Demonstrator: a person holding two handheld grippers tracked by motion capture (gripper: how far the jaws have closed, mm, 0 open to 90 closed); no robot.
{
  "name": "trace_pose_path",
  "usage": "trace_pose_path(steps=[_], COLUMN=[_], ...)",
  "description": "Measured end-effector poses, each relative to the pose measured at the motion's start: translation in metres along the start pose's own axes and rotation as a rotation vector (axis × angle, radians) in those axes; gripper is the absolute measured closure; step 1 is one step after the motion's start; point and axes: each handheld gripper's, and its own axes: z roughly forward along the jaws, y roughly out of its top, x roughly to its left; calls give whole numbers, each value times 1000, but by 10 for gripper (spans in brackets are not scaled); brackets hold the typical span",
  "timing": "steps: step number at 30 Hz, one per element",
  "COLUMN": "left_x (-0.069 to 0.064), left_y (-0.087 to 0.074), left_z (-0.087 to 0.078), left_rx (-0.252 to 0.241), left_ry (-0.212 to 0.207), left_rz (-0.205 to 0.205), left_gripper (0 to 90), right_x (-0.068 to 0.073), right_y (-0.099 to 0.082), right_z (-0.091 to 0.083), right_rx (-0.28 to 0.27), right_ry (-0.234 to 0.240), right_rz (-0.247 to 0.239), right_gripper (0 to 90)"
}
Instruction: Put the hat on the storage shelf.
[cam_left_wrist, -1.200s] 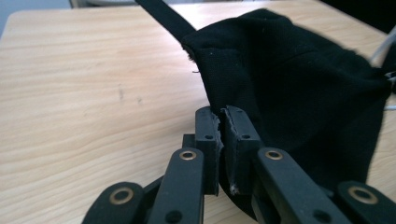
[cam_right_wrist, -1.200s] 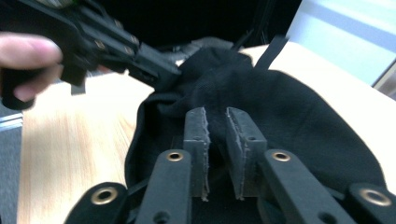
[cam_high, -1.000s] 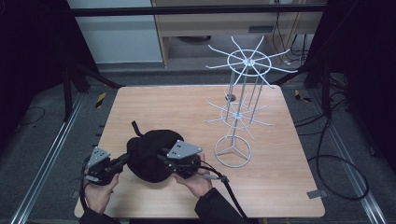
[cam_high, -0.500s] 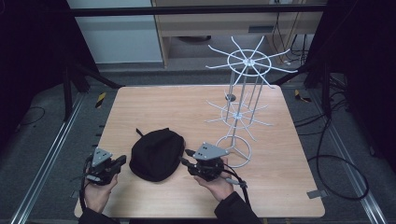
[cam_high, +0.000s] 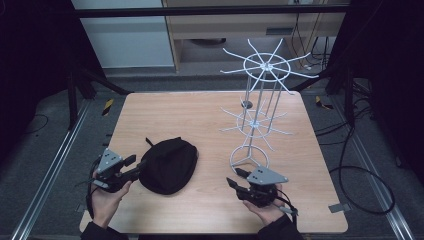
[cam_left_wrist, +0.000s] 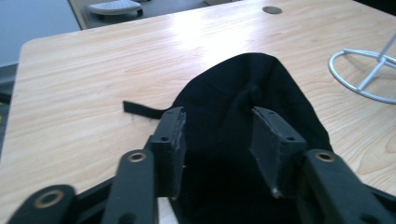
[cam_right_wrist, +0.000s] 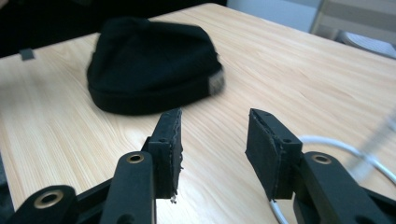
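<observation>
A black fabric hat (cam_high: 168, 165) lies flat on the wooden table (cam_high: 200, 115), front left. My left gripper (cam_high: 137, 167) is at its left edge. In the left gripper view my left gripper (cam_left_wrist: 217, 114) has just been opening its jaws. They stand apart over the hat (cam_left_wrist: 243, 88), with the cloth below and between them and the pads off it. My right gripper (cam_high: 235, 178) is at the front, to the right of the hat and just before the rack's base ring. In the right gripper view my right gripper (cam_right_wrist: 215, 116) has also been opening and holds nothing, with the hat (cam_right_wrist: 149, 65) farther off.
A white wire rack (cam_high: 260, 67) with two tiers of spokes stands at the table's right. Its base ring (cam_high: 248, 161) is close behind my right gripper. A short black strap (cam_high: 149, 142) sticks out from the hat's back left. A small dark disc (cam_high: 246, 104) lies by the rack.
The right gripper left the hat and moved right and toward the front, ending before the rack's base. The left gripper's jaws opened off the hat's edge. The hat lies still.
</observation>
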Motion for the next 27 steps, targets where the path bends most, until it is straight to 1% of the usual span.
trace_pose_path(steps=[3,5,6,9,10,11,12,13,14,15,16,17,18,19,20,21,22,24,25,26,27], left_x=[-4,-6,-8,-11,-13,-13,-13,-14,-14,-14,-14,-13,-13,-12,-12,-12,-12,-13,-13,-14,-14], left_y=[7,12,15,20,22,22,23,24,24,24,24,23,23,22,20,20,17,13,13,12,10], left_z=[6,11,14,21,27,27,30,33,37,41,45,48,52,54,61,61,67,73,73,75,77], left_rx=[15,26,28,43,58,58,69,79,88,98,108,119,134,139,165,165,191,217,217,230,236], left_ry=[-10,-16,-20,-30,-25,-25,-24,-21,-27,-43,-47,-47,-56,-62,-68,-68,-70,-73,-73,-69,-61], left_rz=[25,37,34,44,52,52,58,58,52,44,42,45,48,47,55,55,69,76,76,84,95], left_gripper=[483,466,458,436,422,414,405,405,397,388,382,381,381,380,380,380,383,397,408,408,433], right_x=[-10,-17,-21,-30,-37,-37,-43,-43,-46,-49,-52,-55,-58,-62,-64,-64,-66,-68,-68,-69,-69], right_y=[-12,-19,-22,-30,-36,-36,-41,-41,-43,-45,-47,-49,-51,-54,-55,-55,-57,-58,-58,-59,-59], right_z=[-16,-26,-31,-42,-49,-49,-51,-51,-52,-52,-52,-51,-51,-49,-48,-48,-47,-46,-46,-46,-46], right_rx=[10,7,8,3,10,10,13,13,16,17,20,25,30,47,55,55,75,78,78,78,78], right_ry=[-32,-54,-66,-93,-120,-120,-138,-138,-149,-156,-165,-175,-185,-199,-204,-204,-215,-220,-220,-222,-224], right_rz=[19,43,55,88,99,99,118,118,128,139,144,145,140,143,148,148,152,151,151,148,149], right_gripper=[536,525,521,508,493,493,463,463,447,431,422,414,408,399,396,396,391,387,387,386,385])
